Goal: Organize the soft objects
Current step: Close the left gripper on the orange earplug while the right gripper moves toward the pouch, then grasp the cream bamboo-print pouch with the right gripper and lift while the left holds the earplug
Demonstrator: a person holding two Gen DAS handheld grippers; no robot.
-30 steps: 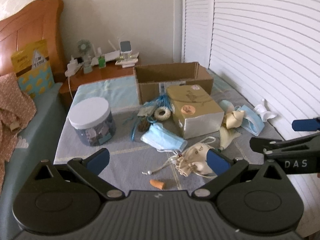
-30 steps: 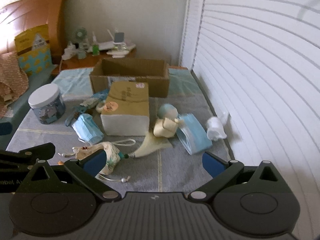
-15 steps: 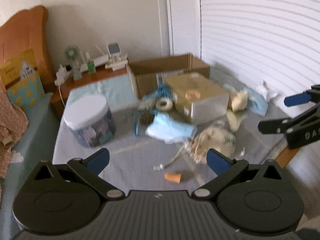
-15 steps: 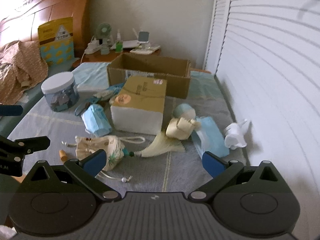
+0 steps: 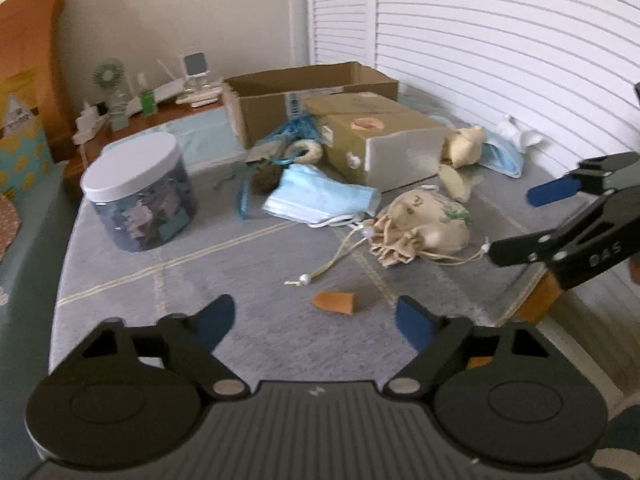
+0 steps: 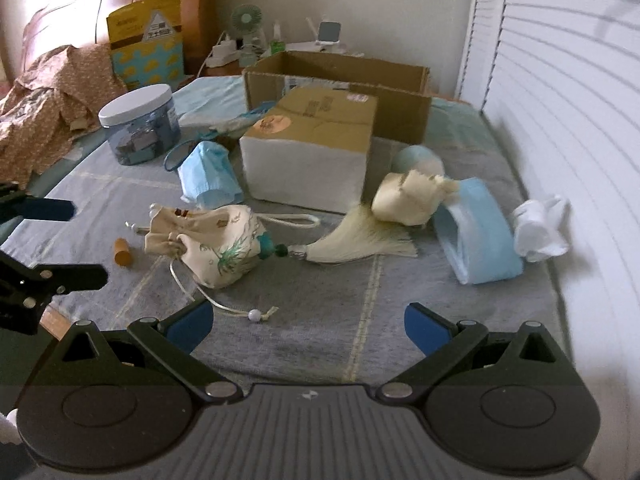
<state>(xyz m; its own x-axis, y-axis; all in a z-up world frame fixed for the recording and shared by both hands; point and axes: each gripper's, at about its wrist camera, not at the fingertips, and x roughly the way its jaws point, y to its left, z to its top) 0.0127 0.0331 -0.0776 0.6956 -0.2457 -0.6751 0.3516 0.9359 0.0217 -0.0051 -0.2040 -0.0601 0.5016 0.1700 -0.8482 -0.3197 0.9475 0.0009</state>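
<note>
A cream drawstring pouch [image 5: 420, 224] [image 6: 212, 240] lies mid-table, with a blue face mask [image 5: 320, 198] [image 6: 208, 176] behind it. A cream tassel [image 6: 360, 240], a cream cloth bundle [image 6: 408, 200], a second blue mask [image 6: 476, 236] and a white cloth [image 6: 540, 228] lie to the right. My left gripper [image 5: 316, 322] hovers low over the cloth with its jaws closing. A small orange cap [image 5: 334, 303] lies just ahead of the tips, and the pads do not touch it. My right gripper [image 6: 308, 326] is open and empty, near the pouch's bead cord.
A closed tan box [image 6: 316, 148] stands mid-table, with an open cardboard box [image 6: 340, 76] behind it. A white-lidded jar [image 5: 140, 196] stands at the left. White louvred doors run along the right, and a bedside shelf with a small fan [image 6: 246, 20] is at the back.
Both grippers have sunk toward the table and the objects look nearer. The left jaws have narrowed a little. Nothing on the table has moved.
</note>
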